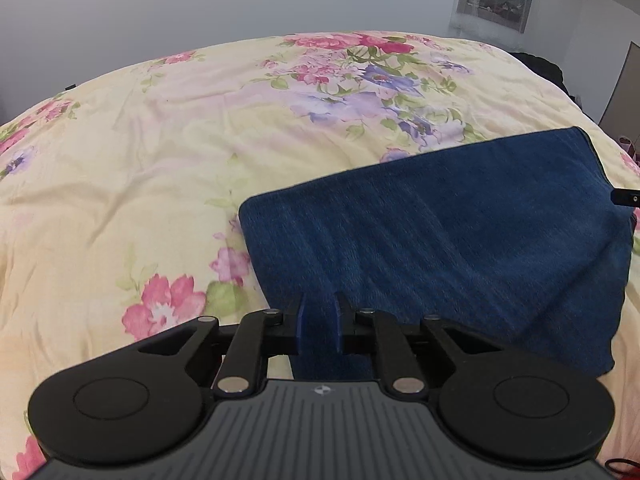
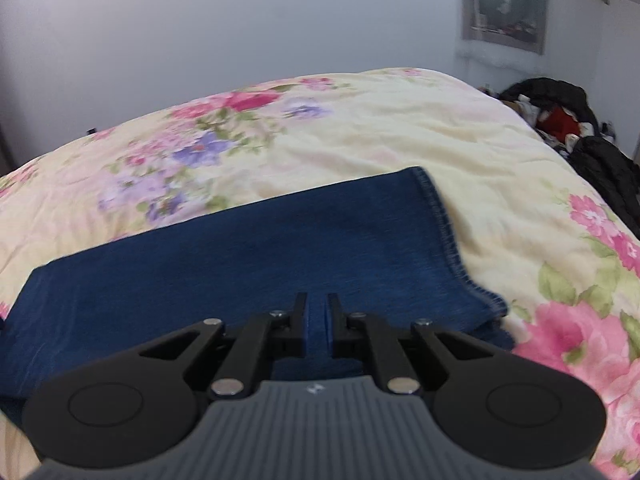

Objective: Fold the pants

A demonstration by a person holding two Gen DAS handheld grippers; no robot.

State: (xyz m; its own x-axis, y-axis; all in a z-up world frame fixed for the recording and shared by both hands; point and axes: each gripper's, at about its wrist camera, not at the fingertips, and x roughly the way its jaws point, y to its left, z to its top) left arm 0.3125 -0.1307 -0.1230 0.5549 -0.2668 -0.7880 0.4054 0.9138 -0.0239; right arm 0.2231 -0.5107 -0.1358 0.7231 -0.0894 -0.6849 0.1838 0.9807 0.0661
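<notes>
The pants (image 1: pixel 440 232) are dark blue denim, folded into a flat rectangle on a floral bedspread (image 1: pixel 140 160). In the left wrist view my left gripper (image 1: pixel 320 316) sits at the near left corner of the pants, its fingers narrowly apart with blue fabric between them. In the right wrist view the pants (image 2: pixel 260 248) show a stitched hem on the right side. My right gripper (image 2: pixel 317 312) is over their near edge, fingers narrowly apart, with denim in the gap. The tip of the right gripper (image 1: pixel 626 196) shows at the far right edge of the left wrist view.
The cream bedspread with pink and purple flowers (image 2: pixel 500 168) stretches away on all sides. A pile of dark clothes (image 2: pixel 568 128) lies off the bed's right side. A pale wall (image 2: pixel 240 20) and a hanging picture (image 2: pixel 504 0) stand behind.
</notes>
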